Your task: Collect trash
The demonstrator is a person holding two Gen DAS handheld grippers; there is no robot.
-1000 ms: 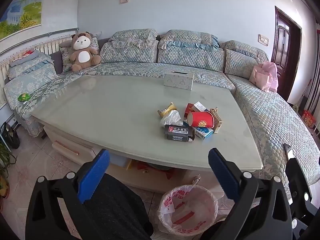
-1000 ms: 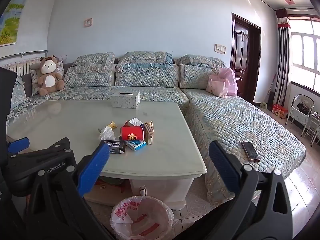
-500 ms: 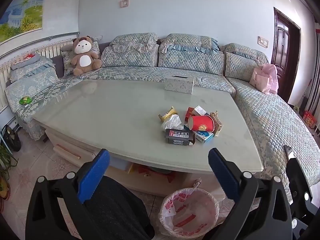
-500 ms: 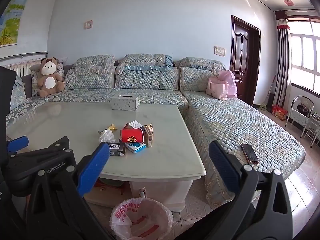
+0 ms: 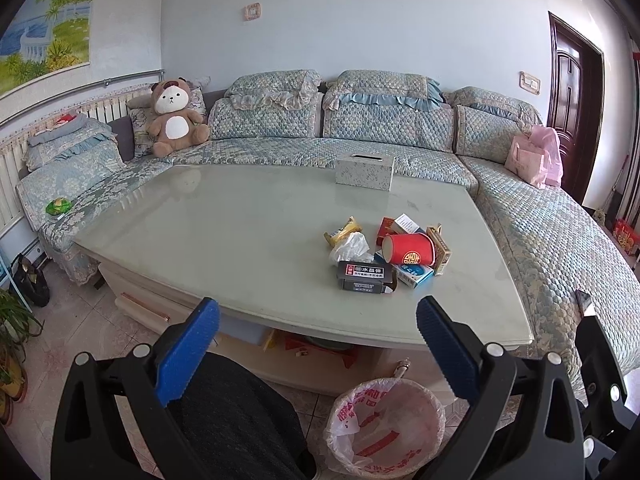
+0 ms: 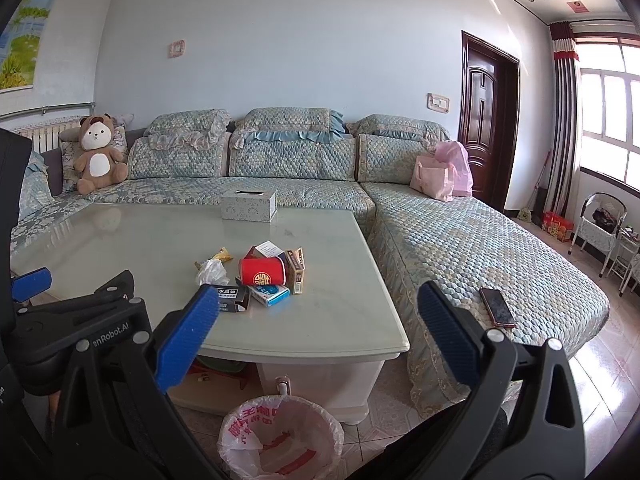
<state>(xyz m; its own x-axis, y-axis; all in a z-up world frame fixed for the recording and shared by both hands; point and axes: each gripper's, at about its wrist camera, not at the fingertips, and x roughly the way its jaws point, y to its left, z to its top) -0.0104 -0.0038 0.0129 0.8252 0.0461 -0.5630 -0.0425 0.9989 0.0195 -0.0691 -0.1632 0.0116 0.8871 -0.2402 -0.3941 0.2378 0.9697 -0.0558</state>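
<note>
A pile of trash lies on the pale green coffee table (image 5: pixel 240 232): a red paper cup (image 5: pixel 408 249) on its side, a black box (image 5: pixel 366 275), a crumpled white tissue (image 5: pixel 350 248), a yellow wrapper (image 5: pixel 342 231), a blue-white box (image 5: pixel 412 274) and a brown box (image 5: pixel 439 250). The cup also shows in the right wrist view (image 6: pixel 262 272). A bin with a pink-printed bag (image 5: pixel 384 426) stands on the floor before the table, also in the right wrist view (image 6: pixel 280 436). My left gripper (image 5: pixel 316 346) and right gripper (image 6: pixel 318 334) are open, empty, and short of the table's near edge.
A tissue box (image 5: pixel 364 170) stands at the table's far side. A quilted sofa (image 5: pixel 540 232) wraps around the table, with a teddy bear (image 5: pixel 174 118), a pink bag (image 5: pixel 534 156) and a phone (image 6: pixel 497 307) on it. A door (image 6: pixel 486 124) is at the back right.
Both views have drawn back and risen slightly; the table and trash look a little farther away. Both grippers stay open.
</note>
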